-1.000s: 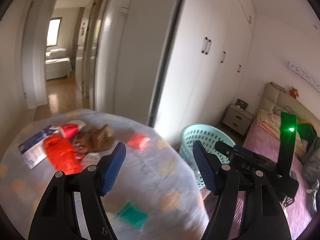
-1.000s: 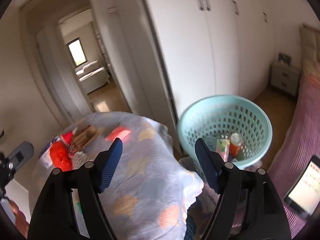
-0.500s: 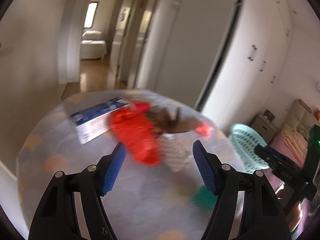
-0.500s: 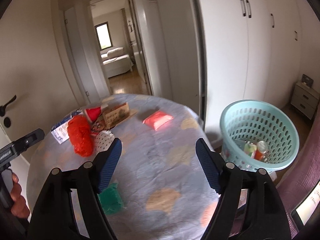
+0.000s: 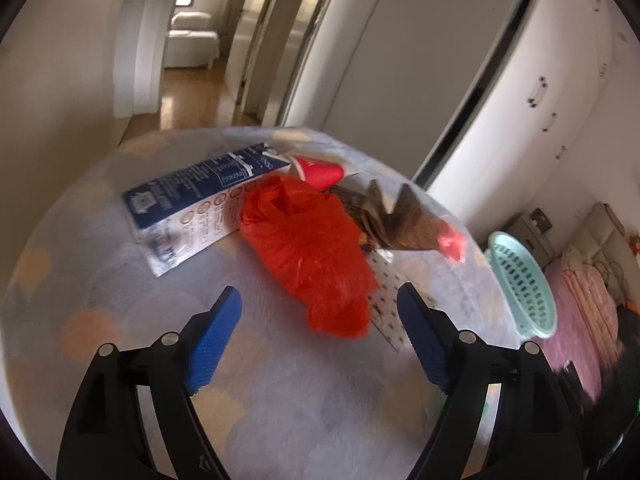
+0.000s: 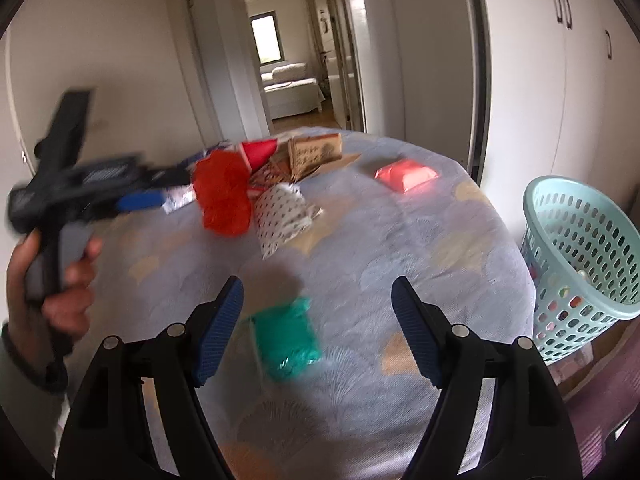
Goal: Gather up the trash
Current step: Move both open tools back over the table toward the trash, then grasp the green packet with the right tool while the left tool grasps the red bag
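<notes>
Two claws, left [image 5: 316, 310] and right [image 6: 316, 302], gape empty (blue ribbed pads); one crinkly red plastic bag [image 5: 310, 248], one perforated mint basket [image 6: 584, 256].

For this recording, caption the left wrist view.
Open left claw approaching crumpled red plastic bag among trash on round cloth-covered table.

Soft daylight comes from the far window [image 6: 265, 38] — both views bend at dark corners, and motion blur smears the left gripper [image 6: 140, 200].
</notes>
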`<move>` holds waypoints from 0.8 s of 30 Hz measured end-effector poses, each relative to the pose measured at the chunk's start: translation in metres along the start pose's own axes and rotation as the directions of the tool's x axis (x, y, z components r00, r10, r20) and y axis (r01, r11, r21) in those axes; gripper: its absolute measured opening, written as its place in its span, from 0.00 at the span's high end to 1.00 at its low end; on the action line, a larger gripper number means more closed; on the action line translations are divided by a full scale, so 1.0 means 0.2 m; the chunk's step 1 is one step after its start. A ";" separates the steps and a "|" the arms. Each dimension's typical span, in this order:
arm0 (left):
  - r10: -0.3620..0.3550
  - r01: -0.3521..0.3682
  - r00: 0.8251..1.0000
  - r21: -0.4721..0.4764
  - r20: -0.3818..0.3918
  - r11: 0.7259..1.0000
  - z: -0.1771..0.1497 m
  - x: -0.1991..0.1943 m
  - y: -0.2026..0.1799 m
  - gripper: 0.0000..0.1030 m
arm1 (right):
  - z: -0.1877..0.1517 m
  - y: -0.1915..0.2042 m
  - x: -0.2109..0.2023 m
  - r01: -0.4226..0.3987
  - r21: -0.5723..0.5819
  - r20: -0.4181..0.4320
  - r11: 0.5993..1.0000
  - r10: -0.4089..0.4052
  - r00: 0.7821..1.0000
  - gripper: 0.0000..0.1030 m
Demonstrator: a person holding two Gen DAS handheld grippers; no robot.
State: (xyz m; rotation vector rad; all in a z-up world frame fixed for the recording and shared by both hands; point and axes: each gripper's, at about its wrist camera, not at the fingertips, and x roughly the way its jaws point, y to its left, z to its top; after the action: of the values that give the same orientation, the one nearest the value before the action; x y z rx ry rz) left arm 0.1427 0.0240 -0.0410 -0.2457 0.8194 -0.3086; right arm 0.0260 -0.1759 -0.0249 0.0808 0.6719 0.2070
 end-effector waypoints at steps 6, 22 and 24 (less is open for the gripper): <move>0.084 -0.084 0.996 0.001 0.008 0.996 0.00 0.16 0.00 0.26 | -0.09 0.05 0.04 -0.010 -0.024 -0.062 1.000 0.008 0.998 0.29; 0.020 -0.020 1.000 0.005 -0.005 1.000 -0.03 0.22 0.01 0.50 | -0.15 0.12 0.13 0.050 -0.083 -0.150 0.995 -0.062 0.987 0.52; 0.015 -0.015 1.000 0.007 -0.001 1.000 -0.03 0.21 0.01 0.55 | -0.15 0.13 0.14 0.054 -0.097 -0.148 0.994 -0.068 0.987 0.61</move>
State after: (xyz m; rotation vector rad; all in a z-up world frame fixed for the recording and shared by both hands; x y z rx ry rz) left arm 0.1650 0.0093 -0.0748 -0.2328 0.8206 -0.2976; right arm 0.0237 -0.1437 -0.0612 -0.0446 0.8139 0.1862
